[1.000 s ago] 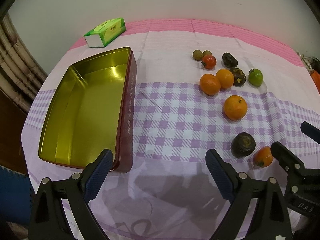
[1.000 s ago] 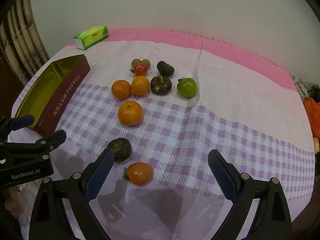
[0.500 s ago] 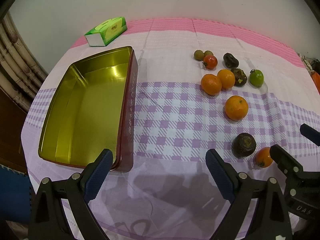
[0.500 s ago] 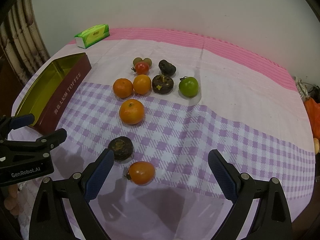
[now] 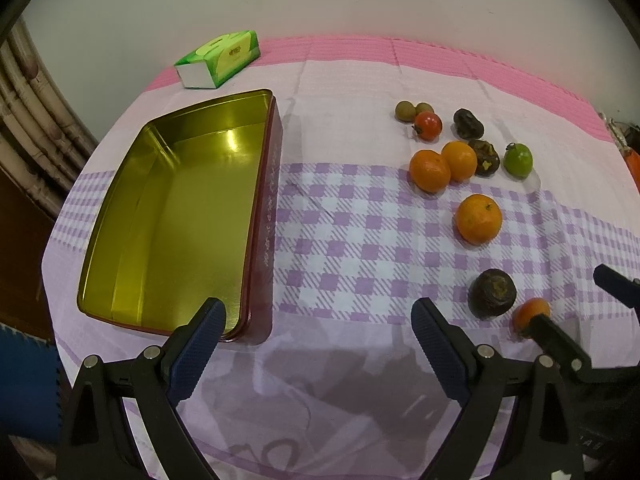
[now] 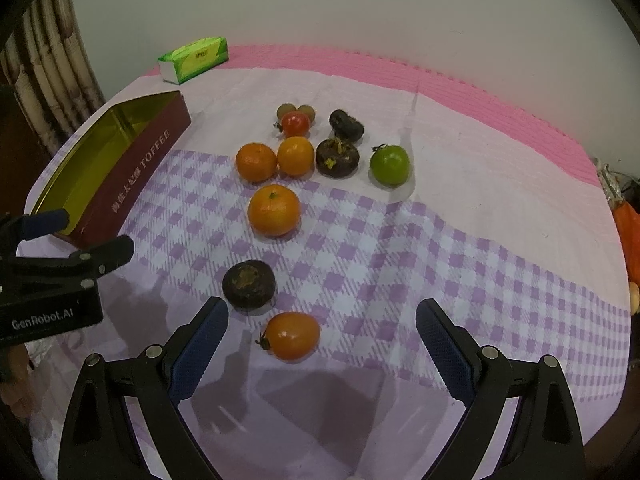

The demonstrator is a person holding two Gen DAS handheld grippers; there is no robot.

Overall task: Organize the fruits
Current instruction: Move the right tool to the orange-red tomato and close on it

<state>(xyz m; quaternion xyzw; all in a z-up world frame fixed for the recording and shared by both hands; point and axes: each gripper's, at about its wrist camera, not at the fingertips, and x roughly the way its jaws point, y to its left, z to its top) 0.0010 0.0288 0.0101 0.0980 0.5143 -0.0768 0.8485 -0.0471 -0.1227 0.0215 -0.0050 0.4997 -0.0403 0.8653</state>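
Fruits lying loose on the checked cloth, both grippers gaping wide and holding nothing.

Left wrist view: the left gripper (image 5: 316,344) is hovering with its jaws spread over bare cloth (image 5: 352,240), the gold-lined tin (image 5: 256,216) sitting just ahead on its left, the fruits well off to its right. Right wrist view: the right gripper (image 6: 322,344) is hanging wide open around the orange tomato (image 6: 293,335), touching nothing, the dark mangosteen (image 6: 249,284) lying just beyond, and three oranges, with the nearest orange (image 6: 274,210) ahead, farther on.

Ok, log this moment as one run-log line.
left gripper: open, empty, near tin | right gripper: open, over orange tomato | tin: empty | fruits: all on cloth
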